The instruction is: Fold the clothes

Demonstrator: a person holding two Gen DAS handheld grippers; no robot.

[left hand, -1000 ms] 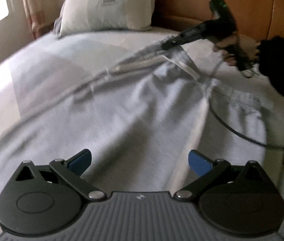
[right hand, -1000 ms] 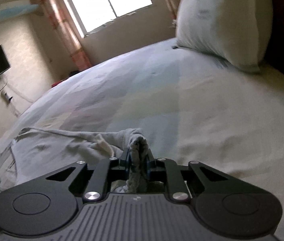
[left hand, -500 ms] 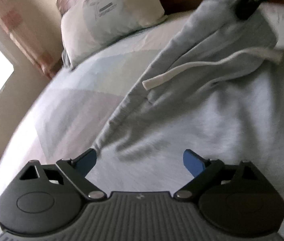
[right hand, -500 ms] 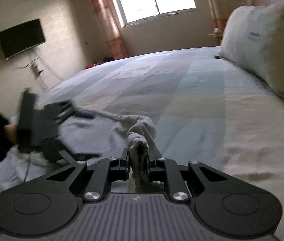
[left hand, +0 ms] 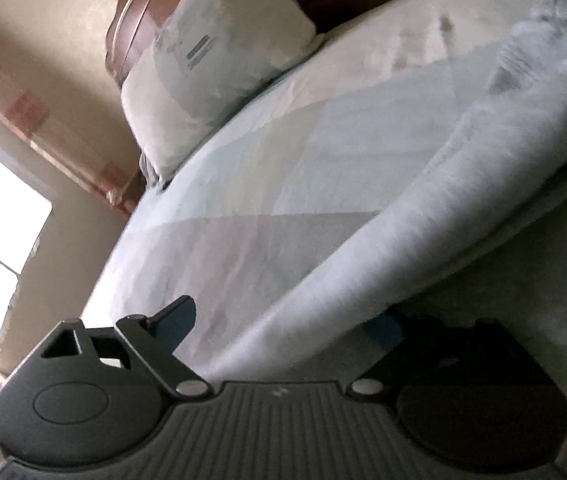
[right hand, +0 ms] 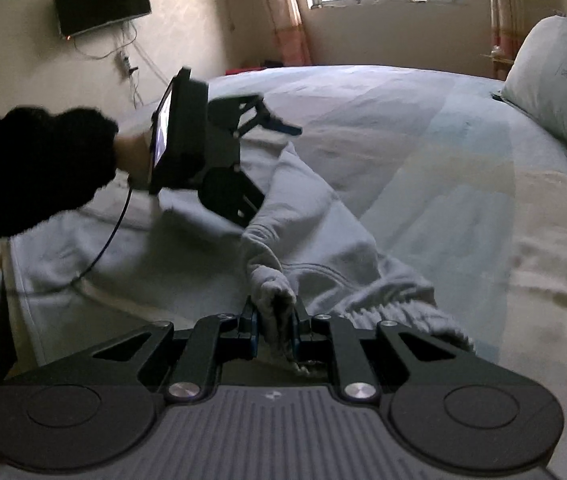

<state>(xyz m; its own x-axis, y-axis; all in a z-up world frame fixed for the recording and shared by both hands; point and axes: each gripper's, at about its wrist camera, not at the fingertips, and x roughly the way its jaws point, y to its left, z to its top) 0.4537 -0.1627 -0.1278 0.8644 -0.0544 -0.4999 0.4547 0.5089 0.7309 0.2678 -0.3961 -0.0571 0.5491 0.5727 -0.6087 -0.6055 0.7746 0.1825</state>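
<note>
At right edge, one pillow printed "DREAMCITY"; one grey garment pinched in right gripper jaws; left gripper jaws spread.

Your left tongs and right tongs: matte black linkage arms on round pivot housings, silver screw heads at the joints, blue finger pads, and a grey ribbed base plate. A thin black cable trails from the left unit beside your fuzzy black sleeve.
</note>
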